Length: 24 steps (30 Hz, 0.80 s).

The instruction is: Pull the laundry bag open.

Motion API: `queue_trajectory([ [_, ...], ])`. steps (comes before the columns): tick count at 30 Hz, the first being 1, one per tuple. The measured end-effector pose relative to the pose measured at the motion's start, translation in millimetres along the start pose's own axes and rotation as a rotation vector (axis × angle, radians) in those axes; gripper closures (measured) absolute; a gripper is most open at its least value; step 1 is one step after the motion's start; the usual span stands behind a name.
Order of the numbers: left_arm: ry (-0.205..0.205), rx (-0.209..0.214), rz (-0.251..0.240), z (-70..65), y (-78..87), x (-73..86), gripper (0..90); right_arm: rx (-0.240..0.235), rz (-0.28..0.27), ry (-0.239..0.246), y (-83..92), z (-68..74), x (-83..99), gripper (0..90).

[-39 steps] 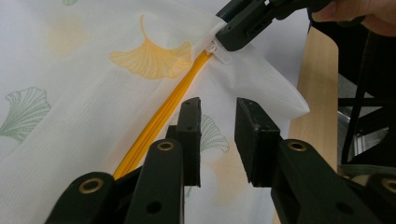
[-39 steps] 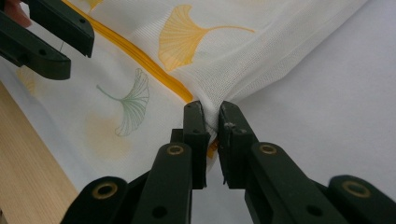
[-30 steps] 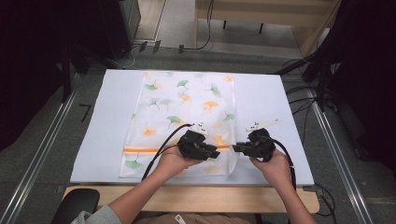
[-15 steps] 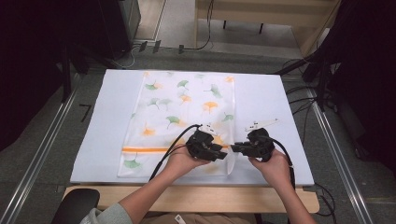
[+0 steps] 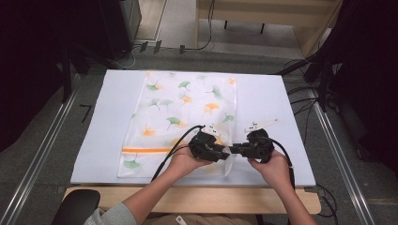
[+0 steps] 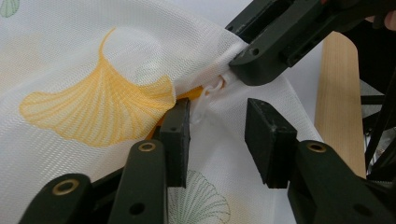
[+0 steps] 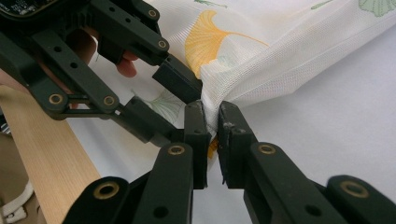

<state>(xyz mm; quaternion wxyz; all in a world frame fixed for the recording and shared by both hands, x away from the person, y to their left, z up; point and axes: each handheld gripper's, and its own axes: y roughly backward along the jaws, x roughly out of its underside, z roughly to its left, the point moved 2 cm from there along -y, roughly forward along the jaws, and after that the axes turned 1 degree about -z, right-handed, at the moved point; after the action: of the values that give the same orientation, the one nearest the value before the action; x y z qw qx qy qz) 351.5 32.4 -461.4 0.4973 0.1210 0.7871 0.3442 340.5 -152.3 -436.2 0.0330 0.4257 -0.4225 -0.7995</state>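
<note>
A white mesh bag printed with ginkgo leaves lies flat on the table, with an orange zipper along its near end. My right gripper is shut on the bag's lifted near corner, pinching the mesh by the zipper's end. My left gripper faces it. Its jaws have just been opening and now stand apart around the bunched mesh and the white zipper pull without pressing on either. In the high view the left gripper and right gripper meet tip to tip.
The bag rests on a white mat over a wooden table, whose front edge runs just behind my hands. Cables trail from both grippers. Metal rails flank the table, and dark equipment stands at the back.
My left gripper has shifted a little to the right, closer to the right gripper, and its jaws have spread. The right gripper has kept still, holding the corner.
</note>
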Motion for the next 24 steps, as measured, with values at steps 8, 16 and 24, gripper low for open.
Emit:
queue_trajectory([
  [8, 0.019, -0.012, -0.012, 0.6, -1.5, -0.5, 72.5, -0.010, 0.001, -0.009, 0.4, 0.9, -0.6, 85.1],
  [16, 0.012, -0.038, -0.004, -0.2, -5.2, -0.5, 82.7, -0.009, 0.012, -0.005, -1.3, 1.7, -0.5, 85.1],
  [24, 0.037, -0.001, 0.009, 2.2, -4.3, -0.1, 90.0, -0.007, 0.015, 0.002, -1.7, 1.6, 0.1, 85.1],
])
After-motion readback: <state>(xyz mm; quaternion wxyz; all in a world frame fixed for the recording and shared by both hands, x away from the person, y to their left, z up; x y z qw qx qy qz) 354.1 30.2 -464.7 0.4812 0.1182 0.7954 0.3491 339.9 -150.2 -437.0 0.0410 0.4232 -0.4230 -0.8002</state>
